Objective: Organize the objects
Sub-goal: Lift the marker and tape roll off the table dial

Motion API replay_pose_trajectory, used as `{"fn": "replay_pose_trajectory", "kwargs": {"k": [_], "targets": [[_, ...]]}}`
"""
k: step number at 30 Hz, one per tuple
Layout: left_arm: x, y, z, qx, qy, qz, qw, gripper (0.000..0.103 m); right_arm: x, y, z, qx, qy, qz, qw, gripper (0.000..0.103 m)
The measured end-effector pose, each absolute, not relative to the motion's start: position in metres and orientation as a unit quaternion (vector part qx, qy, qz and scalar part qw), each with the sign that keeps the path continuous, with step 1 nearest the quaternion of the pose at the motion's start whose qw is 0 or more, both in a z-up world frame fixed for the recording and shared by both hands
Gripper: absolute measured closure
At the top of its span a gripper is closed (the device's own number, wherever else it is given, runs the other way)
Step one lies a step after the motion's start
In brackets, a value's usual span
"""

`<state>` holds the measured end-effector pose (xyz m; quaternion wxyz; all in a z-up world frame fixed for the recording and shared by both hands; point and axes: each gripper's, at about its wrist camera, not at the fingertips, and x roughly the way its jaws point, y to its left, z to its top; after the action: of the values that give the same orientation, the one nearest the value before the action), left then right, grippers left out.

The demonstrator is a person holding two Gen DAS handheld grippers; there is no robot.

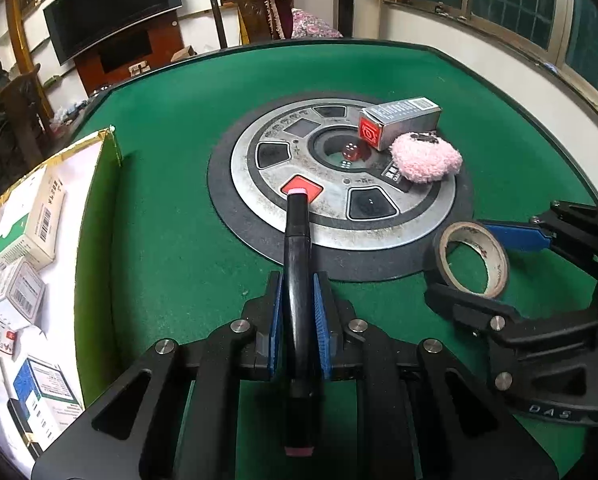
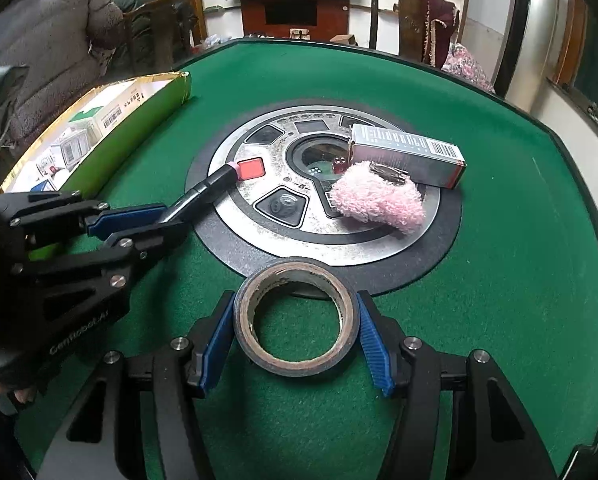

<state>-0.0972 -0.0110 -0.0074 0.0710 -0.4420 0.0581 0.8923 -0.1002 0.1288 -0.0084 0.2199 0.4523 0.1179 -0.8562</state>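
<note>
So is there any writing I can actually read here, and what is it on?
"DAS": right gripper body.
"GenRobot.AI": left gripper body.
Silver box, cartons in the tray, round panel: barcodes and print, too small to read.

You see matt green felt on the table [image 2: 499,240] and a scuffed, dull metal disc [image 1: 259,216] at its centre. The marker [image 1: 297,280] is glossy black plastic; the tape [image 2: 295,316] has a paper core. The pouch [image 2: 379,200] is fluffy pink cloth, the box [image 2: 415,154] shiny silver card. Your gripper pads [image 2: 373,344] are ribbed blue plastic.
</note>
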Motion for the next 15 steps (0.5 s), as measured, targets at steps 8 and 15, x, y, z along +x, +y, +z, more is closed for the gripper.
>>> {"fn": "replay_pose_trajectory", "kwargs": {"k": [8, 15], "targets": [[-0.0913, -0.0038, -0.0073, -0.431, 0.083, 0.897, 0.060, 0.088, -0.0998, 0.1296, -0.0086, 0.449, 0.118, -0.858, 0.217, 0.045], [-0.0904, -0.0114, -0.0012, -0.430, 0.052, 0.898, 0.078, 0.089, -0.1001, 0.1379, 0.0002, 0.436, 0.089, -0.871, 0.209, 0.045]]}}
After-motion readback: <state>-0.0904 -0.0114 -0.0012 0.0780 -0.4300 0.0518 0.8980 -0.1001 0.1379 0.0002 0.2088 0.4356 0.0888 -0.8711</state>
